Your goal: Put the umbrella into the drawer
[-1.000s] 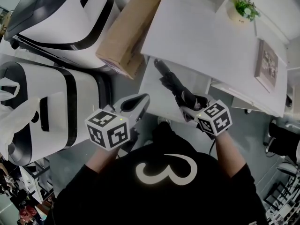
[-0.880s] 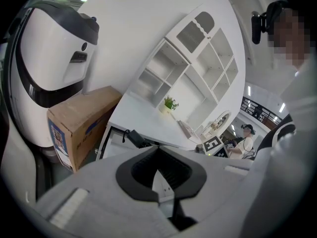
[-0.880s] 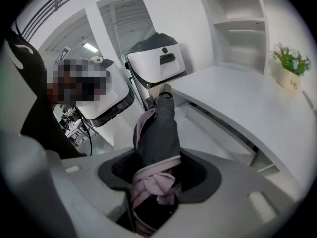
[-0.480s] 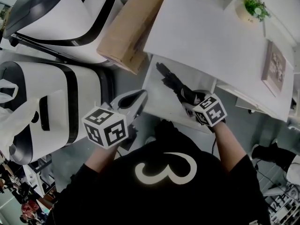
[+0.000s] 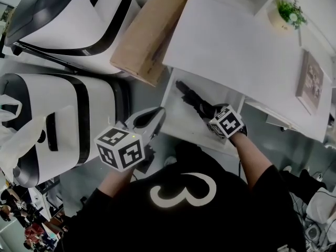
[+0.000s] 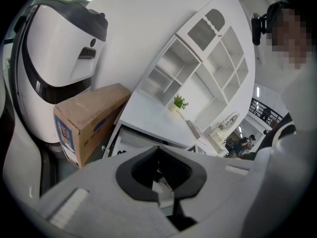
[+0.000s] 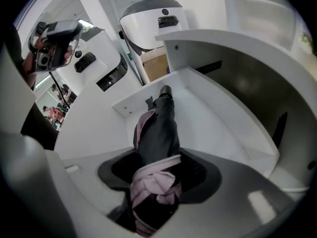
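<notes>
A dark folded umbrella (image 5: 193, 97) with a pale pink strap lies lengthwise over the open white drawer (image 5: 179, 121), its tip toward the drawer's far end. My right gripper (image 5: 214, 117) is shut on the umbrella's (image 7: 161, 128) near end, where the pink strap bunches between the jaws, and points steeply down into the drawer (image 7: 213, 128). Whether the tip rests on the drawer floor I cannot tell. My left gripper (image 5: 152, 121) hovers left of the drawer's front, shut, with nothing between its jaws. In the left gripper view (image 6: 161, 195) its tips meet.
The drawer hangs under a white desk top (image 5: 236, 51) bearing a potted plant (image 5: 290, 12) and a picture frame (image 5: 312, 80). A cardboard box (image 5: 149, 33) leans at the desk's left. Two large white machines (image 5: 68, 14) (image 5: 52, 119) stand further left.
My right gripper has sunk with the umbrella, down into the open drawer and tilted more steeply. The left gripper has drifted slightly and stays shut.
</notes>
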### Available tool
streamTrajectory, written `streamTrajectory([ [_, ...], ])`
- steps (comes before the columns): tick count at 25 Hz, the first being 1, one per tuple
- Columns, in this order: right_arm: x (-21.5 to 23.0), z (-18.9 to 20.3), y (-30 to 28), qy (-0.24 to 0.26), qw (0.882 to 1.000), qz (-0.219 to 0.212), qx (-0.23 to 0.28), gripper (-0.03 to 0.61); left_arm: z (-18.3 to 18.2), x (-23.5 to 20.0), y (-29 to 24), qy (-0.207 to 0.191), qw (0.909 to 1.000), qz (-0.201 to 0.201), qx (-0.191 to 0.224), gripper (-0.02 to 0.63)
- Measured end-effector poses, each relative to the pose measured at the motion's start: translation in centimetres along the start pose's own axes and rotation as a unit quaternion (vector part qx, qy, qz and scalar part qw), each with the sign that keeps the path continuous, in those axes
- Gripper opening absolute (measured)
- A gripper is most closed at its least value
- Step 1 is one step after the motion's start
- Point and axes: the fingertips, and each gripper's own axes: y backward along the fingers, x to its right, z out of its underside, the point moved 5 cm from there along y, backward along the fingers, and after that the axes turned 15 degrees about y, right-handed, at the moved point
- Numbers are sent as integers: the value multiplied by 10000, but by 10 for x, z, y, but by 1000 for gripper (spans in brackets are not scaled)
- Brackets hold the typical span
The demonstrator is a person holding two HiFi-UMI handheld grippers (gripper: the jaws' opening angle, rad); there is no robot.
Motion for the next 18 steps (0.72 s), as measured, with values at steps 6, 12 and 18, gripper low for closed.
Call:
streamTrajectory([
  [6, 9, 7, -24, 110, 9991, 87, -388, 236, 5, -12, 3, 122, 9998, -122, -13, 9],
  [12, 6, 19, -46, 43, 9971, -39, -756, 247, 9, -27, 11, 222, 9994, -263, 7, 9],
  [18, 10, 33, -61, 93, 9908, 27, -1349, 261, 14, -33, 14, 273, 9991, -311, 8, 9],
])
